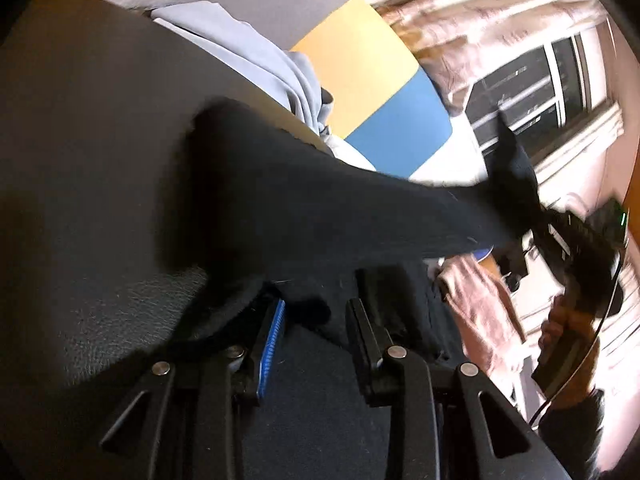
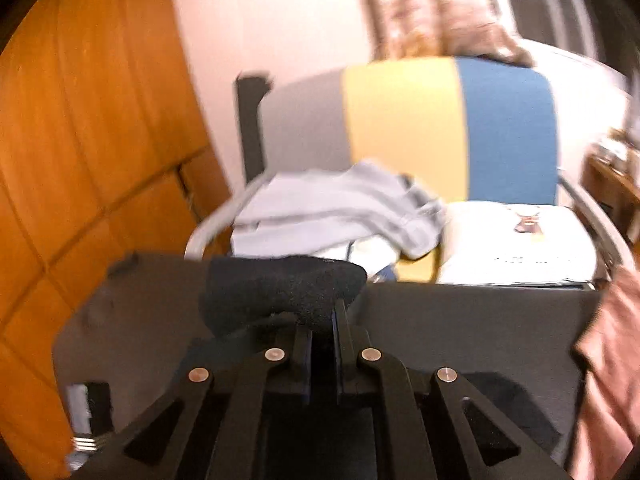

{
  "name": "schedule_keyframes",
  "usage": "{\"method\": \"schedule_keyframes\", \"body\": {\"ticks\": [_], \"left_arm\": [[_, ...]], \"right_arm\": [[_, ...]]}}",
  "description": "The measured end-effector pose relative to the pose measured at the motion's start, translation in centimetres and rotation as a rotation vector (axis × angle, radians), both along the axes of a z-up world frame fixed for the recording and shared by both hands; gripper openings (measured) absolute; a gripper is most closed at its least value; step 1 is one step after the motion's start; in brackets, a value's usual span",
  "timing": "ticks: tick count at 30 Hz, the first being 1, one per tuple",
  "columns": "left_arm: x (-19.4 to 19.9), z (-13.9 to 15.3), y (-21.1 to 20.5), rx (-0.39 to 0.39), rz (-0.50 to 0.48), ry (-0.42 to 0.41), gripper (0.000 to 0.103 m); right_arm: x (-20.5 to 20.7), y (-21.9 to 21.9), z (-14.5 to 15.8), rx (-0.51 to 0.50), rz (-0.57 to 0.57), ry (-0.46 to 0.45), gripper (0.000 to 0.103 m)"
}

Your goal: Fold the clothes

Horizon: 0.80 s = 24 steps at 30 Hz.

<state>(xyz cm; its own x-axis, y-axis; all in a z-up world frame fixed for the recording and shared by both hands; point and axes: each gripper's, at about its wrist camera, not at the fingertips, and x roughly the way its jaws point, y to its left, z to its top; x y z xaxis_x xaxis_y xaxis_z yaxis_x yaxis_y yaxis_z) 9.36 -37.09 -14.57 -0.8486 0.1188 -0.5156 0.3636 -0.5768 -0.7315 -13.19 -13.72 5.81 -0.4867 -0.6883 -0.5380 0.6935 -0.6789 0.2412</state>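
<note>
A black garment is stretched in the air between my two grippers, above a dark grey table. In the left wrist view my left gripper has its jaws apart with black cloth lying between and over them. The right gripper shows at the far right, holding the garment's other end. In the right wrist view my right gripper is shut on a bunched fold of the black garment just above the table.
A chair with a grey, yellow and blue back stands behind the table, with a light blue garment and a white one heaped on its seat. A pink cloth hangs at the right. Wooden panelling is left.
</note>
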Motion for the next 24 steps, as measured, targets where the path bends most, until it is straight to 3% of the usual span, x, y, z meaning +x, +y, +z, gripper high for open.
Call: {"method": "schedule_keyframes", "body": {"ticks": [4, 7, 10, 14, 17, 19, 20, 22, 24], "left_arm": [[0.3, -0.2, -0.2, 0.034, 0.017, 0.027, 0.031], [0.5, -0.3, -0.6, 0.079, 0.031, 0.042, 0.031], [1.0, -1.1, -1.6, 0.213, 0.063, 0.098, 0.032], [1.7, -2.4, -2.6, 0.367, 0.111, 0.165, 0.035], [0.8, -2.4, -2.3, 0.424, 0.123, 0.188, 0.039], [0.0, -2.2, -2.1, 0.435, 0.126, 0.189, 0.04], [-0.4, -2.1, -2.0, 0.436, 0.129, 0.187, 0.04], [-1.1, -1.6, -1.9, 0.373, 0.161, 0.132, 0.04], [-1.4, -1.6, -1.8, 0.324, 0.173, 0.079, 0.033]], "right_arm": [[-1.9, 5.8, -3.2, -0.063, -0.113, -0.137, 0.008], [-2.5, 9.4, -8.9, -0.101, -0.191, -0.296, 0.008], [-2.5, 12.3, -13.7, -0.163, -0.258, -0.413, 0.008], [-2.3, 15.1, -16.8, -0.29, -0.282, -0.5, 0.013], [-2.4, 15.5, -16.2, -0.316, -0.277, -0.489, 0.023], [-2.6, 15.3, -15.5, -0.316, -0.277, -0.474, 0.041], [-2.3, 15.2, -14.8, -0.295, -0.286, -0.441, 0.044], [-2.0, 14.9, -13.6, -0.223, -0.309, -0.375, 0.046], [-1.9, 14.8, -12.7, -0.107, -0.36, -0.301, 0.046]]}}
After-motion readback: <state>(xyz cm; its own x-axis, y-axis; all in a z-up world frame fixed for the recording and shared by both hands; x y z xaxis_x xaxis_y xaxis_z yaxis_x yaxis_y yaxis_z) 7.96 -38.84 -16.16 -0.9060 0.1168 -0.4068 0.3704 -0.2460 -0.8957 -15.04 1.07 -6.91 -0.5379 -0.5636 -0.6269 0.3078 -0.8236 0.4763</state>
